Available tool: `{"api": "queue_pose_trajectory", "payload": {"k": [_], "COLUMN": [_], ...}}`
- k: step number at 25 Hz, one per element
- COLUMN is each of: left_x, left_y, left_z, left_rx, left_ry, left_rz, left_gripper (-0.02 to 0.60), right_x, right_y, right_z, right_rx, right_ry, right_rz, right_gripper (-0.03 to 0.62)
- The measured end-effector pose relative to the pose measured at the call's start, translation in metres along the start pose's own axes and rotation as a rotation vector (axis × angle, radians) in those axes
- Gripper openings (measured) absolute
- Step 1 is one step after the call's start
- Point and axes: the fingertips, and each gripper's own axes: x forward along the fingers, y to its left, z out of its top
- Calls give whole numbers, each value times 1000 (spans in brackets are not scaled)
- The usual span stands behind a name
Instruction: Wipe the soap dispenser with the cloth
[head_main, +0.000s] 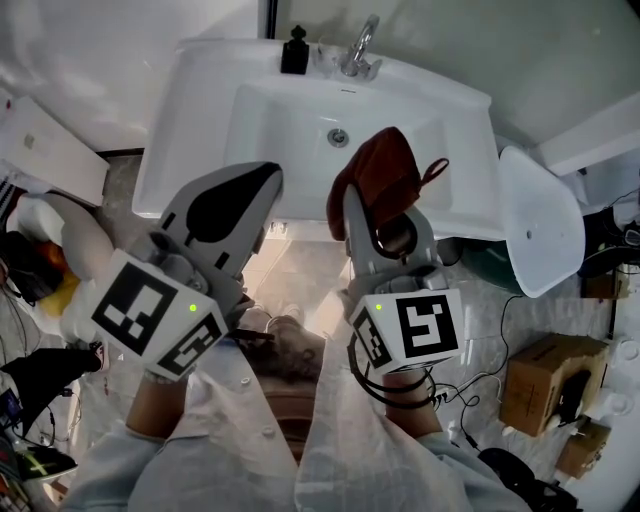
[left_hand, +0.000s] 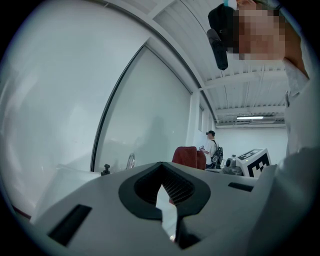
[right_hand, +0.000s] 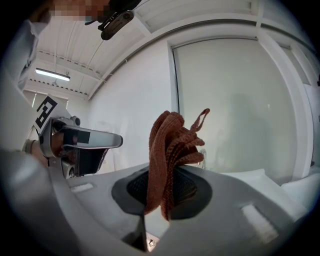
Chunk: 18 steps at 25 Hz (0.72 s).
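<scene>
Soap dispenser (head_main: 294, 52) left of faucet (head_main: 360, 45), on sink (head_main: 200, 120)

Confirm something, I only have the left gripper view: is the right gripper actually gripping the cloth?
Observer: Yes. The right gripper has its jaws shut on the cloth, which bunches up above them.
Operator: Where's the dispenser standing?
Observer: The dispenser is on the sink's back ledge, beside the tap.
Operator: Cloth touching it?
Observer: No. The cloth is at the sink's front edge and the dispenser is at the back.
</scene>
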Motion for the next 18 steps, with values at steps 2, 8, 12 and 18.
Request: {"api": "queue_pose_trajectory", "payload": {"k": [2,8,12,18], "left_x": [-2,-9,-12,-19], "left_y": [3,6,4,0], "left_z": [0,-2,-4,-5], "left_rx": [-5,-20,-24,-25], "left_ry": [-1,-1,1,-2], "left_rz": [-2,-4,-5,-3], "left_gripper": [5,5,5,5], "right_x": [1,-1,-4,-10], "right_y": [3,13,15,21], "right_z": [1,2,1,-1], "right_rx": [-2,-7,-6,-4], "right_ry": [-1,8,12,17], "right_rz": [-2,-1,-1,3], "right_gripper": [55,55,55,55]}}
